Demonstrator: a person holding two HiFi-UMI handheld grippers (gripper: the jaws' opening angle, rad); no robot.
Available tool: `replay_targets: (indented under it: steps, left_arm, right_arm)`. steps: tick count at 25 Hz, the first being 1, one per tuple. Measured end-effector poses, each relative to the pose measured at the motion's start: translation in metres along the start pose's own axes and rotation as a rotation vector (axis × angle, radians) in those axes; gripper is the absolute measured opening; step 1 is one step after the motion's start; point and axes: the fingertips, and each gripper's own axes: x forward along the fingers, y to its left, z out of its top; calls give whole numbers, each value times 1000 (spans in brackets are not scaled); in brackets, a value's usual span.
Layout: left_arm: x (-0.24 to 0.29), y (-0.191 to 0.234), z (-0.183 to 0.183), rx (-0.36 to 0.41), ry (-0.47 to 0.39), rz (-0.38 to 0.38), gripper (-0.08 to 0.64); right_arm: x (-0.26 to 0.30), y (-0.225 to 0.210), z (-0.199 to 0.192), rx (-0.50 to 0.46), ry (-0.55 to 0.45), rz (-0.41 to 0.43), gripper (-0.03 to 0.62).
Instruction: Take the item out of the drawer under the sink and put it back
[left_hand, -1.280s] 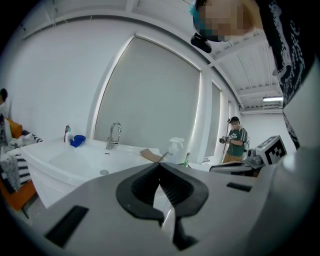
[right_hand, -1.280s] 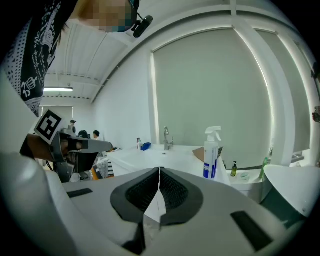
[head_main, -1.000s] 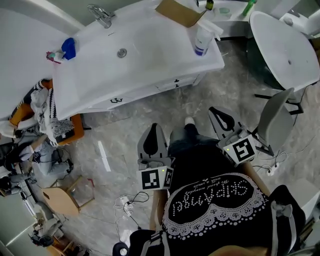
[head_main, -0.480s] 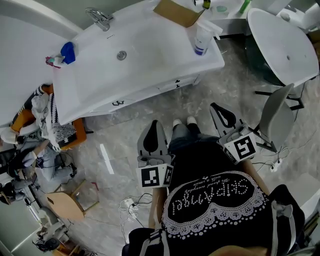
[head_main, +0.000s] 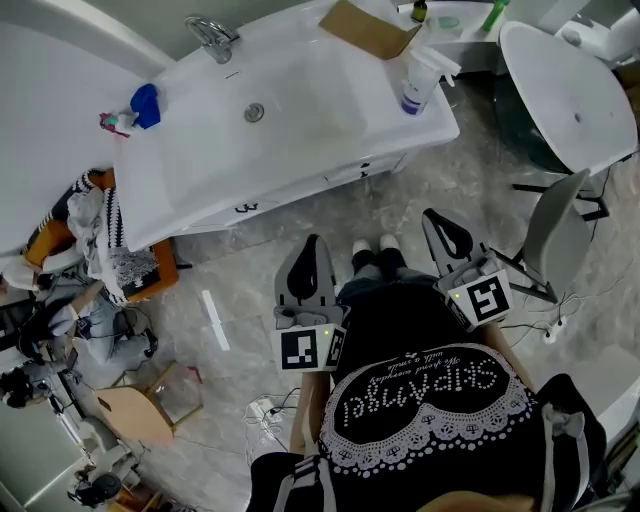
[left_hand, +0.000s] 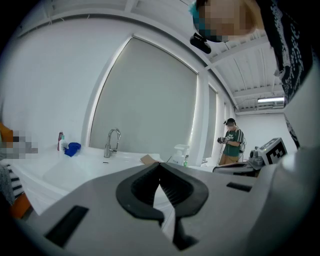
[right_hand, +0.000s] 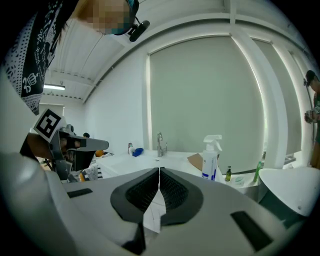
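Note:
The white sink vanity (head_main: 300, 120) stands in front of me, and the drawer fronts (head_main: 300, 190) under its basin are closed, with small dark handles. No item from the drawer shows. My left gripper (head_main: 311, 243) is held over the floor short of the vanity, shut with nothing between its jaws (left_hand: 160, 165). My right gripper (head_main: 432, 217) hangs level with it to the right, also shut and empty (right_hand: 159, 170). Both point toward the vanity and touch nothing.
On the counter are a faucet (head_main: 210, 35), a spray bottle (head_main: 418, 82), a cardboard piece (head_main: 370, 27) and a blue object (head_main: 146, 104). A grey chair (head_main: 555, 235) and a white round tub (head_main: 570, 90) stand right. Clutter and an orange stool (head_main: 160, 265) are left. Another person (left_hand: 231, 147) stands far off.
The vanity has shifted slightly right and nearer in the head view, and both of the person's feet now show side by side. Both grippers stay shut and have risen a little.

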Motion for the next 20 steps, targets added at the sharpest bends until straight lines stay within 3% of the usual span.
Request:
replay_targets:
  steps: [20]
  left_arm:
    - [5, -1, -10, -14, 25, -34, 3]
  right_arm:
    - [13, 7, -17, 21, 43, 4, 18]
